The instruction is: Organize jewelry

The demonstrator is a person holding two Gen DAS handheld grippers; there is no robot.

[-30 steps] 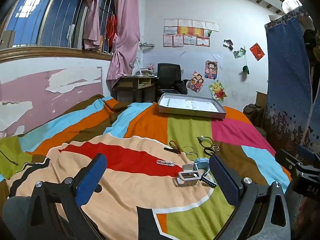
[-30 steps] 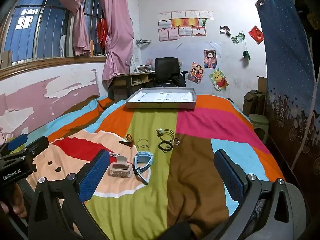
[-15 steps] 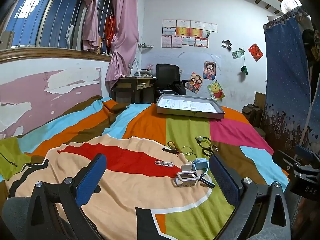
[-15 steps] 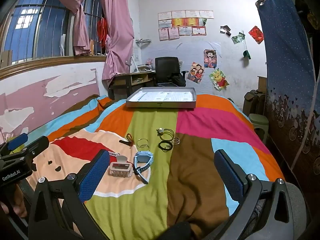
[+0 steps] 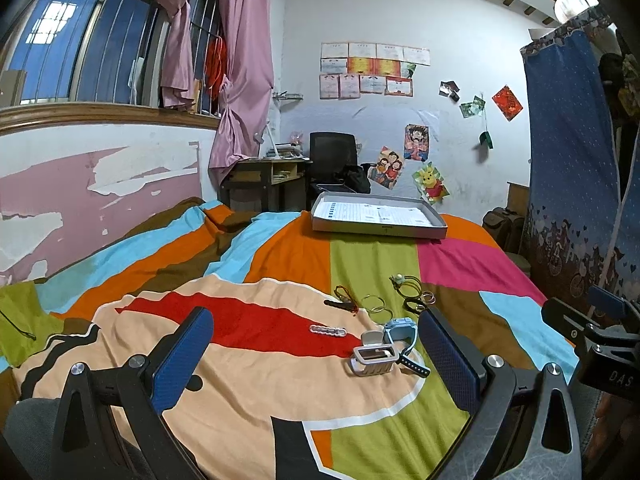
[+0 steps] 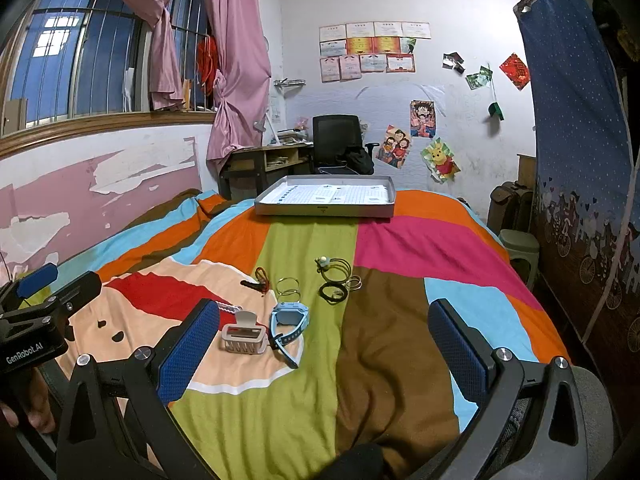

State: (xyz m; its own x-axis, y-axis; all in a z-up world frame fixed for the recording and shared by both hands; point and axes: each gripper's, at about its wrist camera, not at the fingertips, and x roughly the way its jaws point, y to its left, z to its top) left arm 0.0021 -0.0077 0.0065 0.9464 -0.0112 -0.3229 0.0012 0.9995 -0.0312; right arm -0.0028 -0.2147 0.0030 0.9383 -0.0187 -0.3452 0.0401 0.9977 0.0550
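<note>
Jewelry lies loose on a striped bedspread: a beige hair claw [image 5: 374,357] [image 6: 244,336], a light blue watch [image 5: 402,330] [image 6: 290,318], a white beaded clip [image 5: 329,330], thin bangles [image 5: 376,304] [image 6: 287,286], black hair ties [image 6: 334,280] and a red cord [image 6: 262,278]. A grey tray [image 5: 380,233] [image 6: 324,211] sits at the far end of the bed. My left gripper [image 5: 316,354] is open and empty, short of the pile. My right gripper [image 6: 324,344] is open and empty, the claw and watch between its fingers further off.
A desk [image 6: 260,160] and black office chair [image 6: 336,140] stand behind the bed. A blue curtain [image 6: 580,160] hangs along the right side, with a green stool [image 6: 520,244] beside it. The peeling pink wall [image 5: 80,200] runs along the left.
The left wrist view has shifted very slightly; the right gripper has held still. Nothing has been picked up or moved.
</note>
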